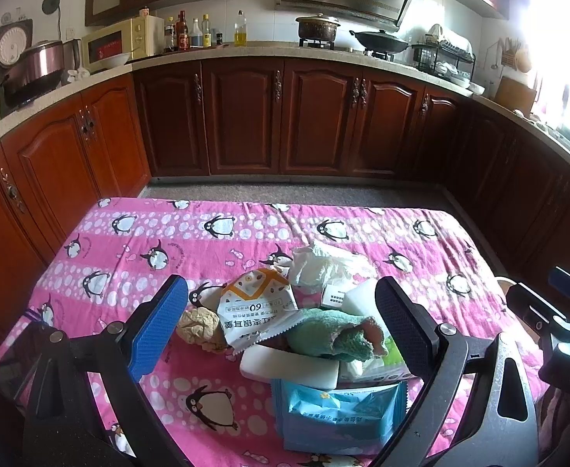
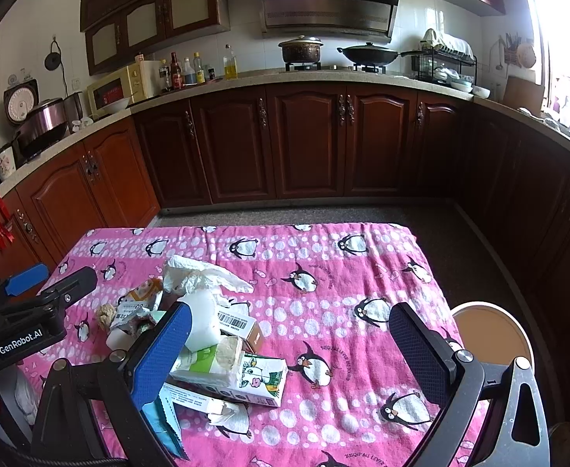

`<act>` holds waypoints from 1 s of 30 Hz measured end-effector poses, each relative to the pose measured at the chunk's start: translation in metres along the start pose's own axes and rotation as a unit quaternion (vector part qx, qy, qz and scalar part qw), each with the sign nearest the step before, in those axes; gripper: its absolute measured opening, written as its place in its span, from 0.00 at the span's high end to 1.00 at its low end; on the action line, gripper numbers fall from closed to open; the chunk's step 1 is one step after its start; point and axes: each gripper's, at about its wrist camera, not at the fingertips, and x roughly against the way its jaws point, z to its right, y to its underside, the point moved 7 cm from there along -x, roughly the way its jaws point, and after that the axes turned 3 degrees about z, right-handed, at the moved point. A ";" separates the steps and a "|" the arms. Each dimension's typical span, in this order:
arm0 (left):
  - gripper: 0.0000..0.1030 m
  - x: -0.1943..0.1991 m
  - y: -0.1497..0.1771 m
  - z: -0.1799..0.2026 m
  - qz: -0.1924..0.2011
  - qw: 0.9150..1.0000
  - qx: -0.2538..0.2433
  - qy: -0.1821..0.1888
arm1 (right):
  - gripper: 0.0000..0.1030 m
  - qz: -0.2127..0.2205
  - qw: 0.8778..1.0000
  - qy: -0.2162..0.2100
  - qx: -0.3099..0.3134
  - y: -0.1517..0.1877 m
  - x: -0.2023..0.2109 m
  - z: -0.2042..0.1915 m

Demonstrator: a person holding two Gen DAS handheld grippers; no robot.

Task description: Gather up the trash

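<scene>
The right hand-held gripper [image 2: 290, 344] hangs with blue-padded jaws wide apart over the desk's pink penguin-print cloth [image 2: 362, 272]. Beside its left pad lies a heap of litter: a crumpled white tissue [image 2: 199, 272], a green-and-white drink carton [image 2: 246, 379], a barcoded brown box [image 2: 242, 325], perhaps cardboard. The left hand-held gripper [image 2: 57, 282] sits beyond.

Worktop [image 2: 362, 272]: covered with pink penguin-print cloth.
On it: heaped trash: white plastic bag [image 2: 199, 276], snack wrapper [image 1: 255, 311], paper ball [image 1: 197, 327], green rag [image 1: 335, 334], milk carton [image 2: 253, 383], blue packet [image 1: 339, 416].
</scene>
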 end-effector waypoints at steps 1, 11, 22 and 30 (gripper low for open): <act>0.06 0.000 -0.001 -0.001 -0.001 1.000 0.001 0.003 | 0.02 -0.001 1.000 0.001 -0.001 0.000 0.000 0.001; 0.06 -0.002 -0.004 -0.026 -0.033 0.998 0.004 0.052 | 0.03 -0.033 0.999 -0.036 -0.014 0.009 -0.013 0.003; 0.06 -0.031 0.036 0.017 -0.093 0.980 -0.102 0.144 | 0.15 -0.078 0.995 -0.060 -0.015 0.019 -0.040 0.003; 0.48 -0.072 0.048 0.036 -0.133 0.965 -0.140 0.180 | 0.15 -0.099 0.993 -0.064 -0.020 0.023 -0.055 0.006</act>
